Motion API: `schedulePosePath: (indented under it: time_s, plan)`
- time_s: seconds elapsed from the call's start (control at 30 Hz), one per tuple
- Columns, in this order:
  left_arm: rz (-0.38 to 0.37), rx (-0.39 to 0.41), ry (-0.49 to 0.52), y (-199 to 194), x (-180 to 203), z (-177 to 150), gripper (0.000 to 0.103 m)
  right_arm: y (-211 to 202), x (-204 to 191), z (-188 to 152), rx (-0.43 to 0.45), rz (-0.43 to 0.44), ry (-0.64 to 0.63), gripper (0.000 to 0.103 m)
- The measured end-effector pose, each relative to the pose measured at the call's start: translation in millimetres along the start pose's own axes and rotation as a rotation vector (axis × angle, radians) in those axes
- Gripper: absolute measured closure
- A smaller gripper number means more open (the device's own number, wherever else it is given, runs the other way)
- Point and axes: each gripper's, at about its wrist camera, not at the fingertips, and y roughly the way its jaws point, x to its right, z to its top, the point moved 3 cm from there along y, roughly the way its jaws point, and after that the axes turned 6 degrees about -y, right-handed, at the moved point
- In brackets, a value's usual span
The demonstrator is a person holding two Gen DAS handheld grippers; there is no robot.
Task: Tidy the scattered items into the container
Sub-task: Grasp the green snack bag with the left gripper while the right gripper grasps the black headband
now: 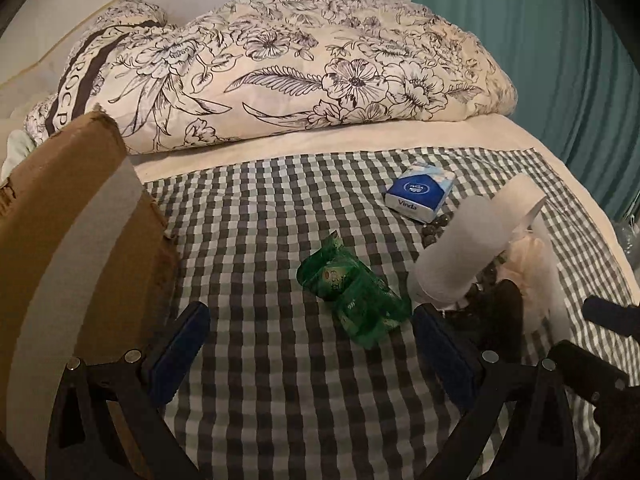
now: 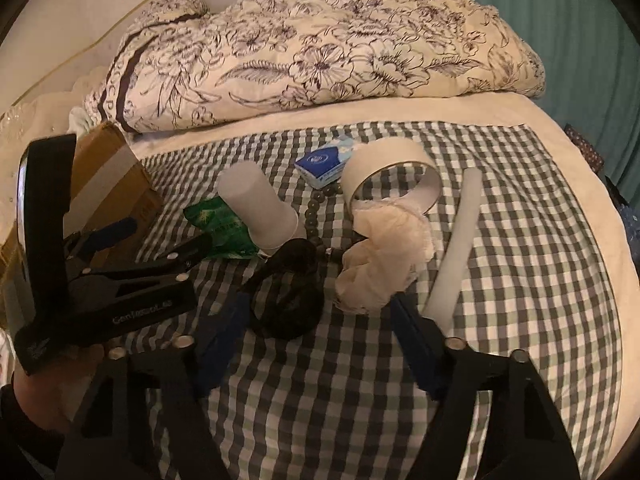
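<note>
My right gripper [image 2: 316, 344] has its blue-padded jaws apart, nothing pressed between them. A crumpled black cloth item [image 2: 290, 300] lies just ahead of the gap, nearer the left pad. A crumpled cream fabric bundle [image 2: 384, 256] sits just ahead of the right pad. Which of the two I am lined up on I cannot tell for certain; the black item is more nearly centred.

My left gripper [image 1: 310, 348] is also spread wide and empty. A crumpled green plastic packet [image 1: 354, 300] lies directly ahead, slightly toward the right pad. Its long axis runs diagonally from far-left to near-right, so the jaws would close roughly across it.

Further out on the grey-and-white checked cloth [image 1: 280, 208]:
- a white paper roll [image 1: 460, 256], lying on its side;
- a string of dark round beads [image 2: 316, 208];
- a blue-and-white tissue pack [image 1: 420, 192];
- a wide ring of beige tape [image 2: 396, 176];
- a long white foam tube [image 2: 452, 248], its axis running away from me, right of the right gripper.

The container, a brown cardboard box [image 1: 80, 232], stands at far left, close beside the left gripper. Judgement: the left hand has the shorter carry to the box, and the right hand must cross over.
</note>
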Motion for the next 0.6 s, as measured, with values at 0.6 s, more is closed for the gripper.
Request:
schedulePosePath:
  time_s: [0.6]
  plan:
    - [-0.004,-0.051,0.002,57.1,5.1,0.1,0.0,53.9,3.4,-8.9,-0.087,-0.006,0.009,0.042]
